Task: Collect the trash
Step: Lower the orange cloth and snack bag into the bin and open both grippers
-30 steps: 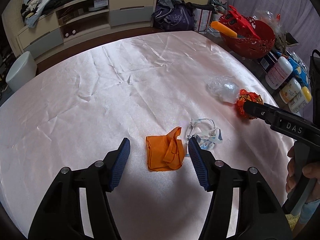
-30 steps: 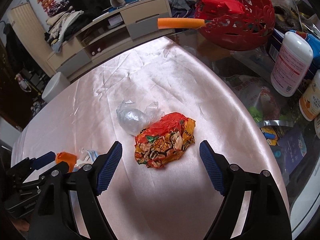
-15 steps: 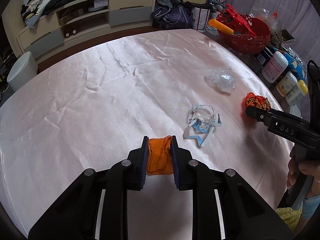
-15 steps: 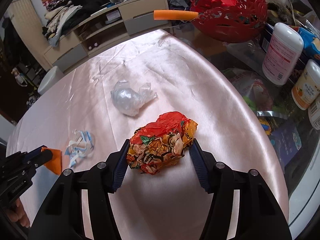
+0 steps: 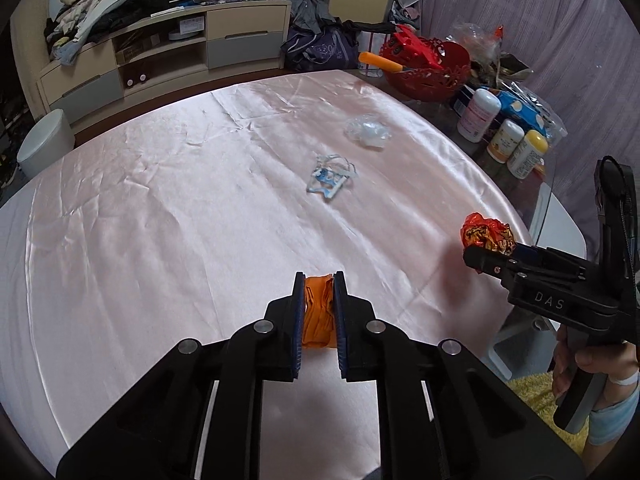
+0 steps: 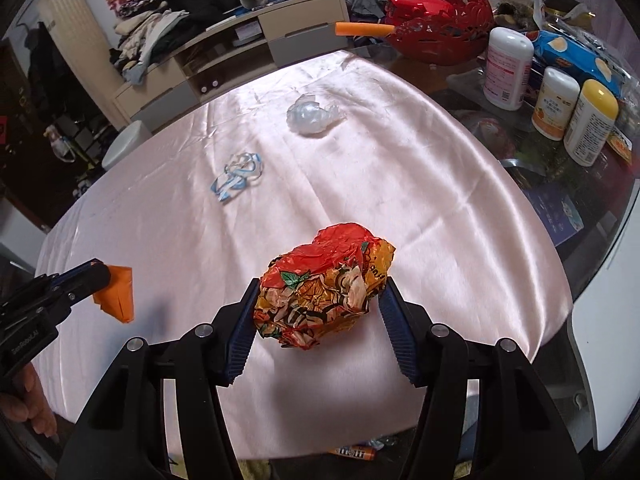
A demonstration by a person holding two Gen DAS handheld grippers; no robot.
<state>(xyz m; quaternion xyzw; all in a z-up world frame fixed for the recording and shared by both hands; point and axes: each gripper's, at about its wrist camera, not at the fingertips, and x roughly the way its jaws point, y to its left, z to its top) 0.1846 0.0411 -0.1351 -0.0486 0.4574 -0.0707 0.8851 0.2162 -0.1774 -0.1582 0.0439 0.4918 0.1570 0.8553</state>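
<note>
My left gripper (image 5: 319,280) is shut on a folded orange scrap (image 5: 318,316) and holds it above the pink tablecloth (image 5: 160,220); it also shows in the right wrist view (image 6: 116,292). My right gripper (image 6: 320,288) is shut on a crumpled red-orange wrapper (image 6: 324,288), lifted off the cloth; the wrapper shows in the left wrist view (image 5: 486,236) near the table's right edge. A blue-white face mask (image 5: 330,178) (image 6: 238,176) and a clear crumpled plastic bag (image 5: 368,132) (image 6: 312,114) lie on the cloth further back.
A red basket (image 5: 424,72) and several bottles (image 5: 504,136) stand on the glass table at the right. A low cabinet (image 5: 160,56) and a white bin (image 5: 44,148) stand beyond the table. A small wrapper (image 6: 352,454) lies on the floor below the near edge.
Both grippers closed on their pieces and lifted them off the cloth, pulling back toward the near edge. The mask and plastic bag have not moved.
</note>
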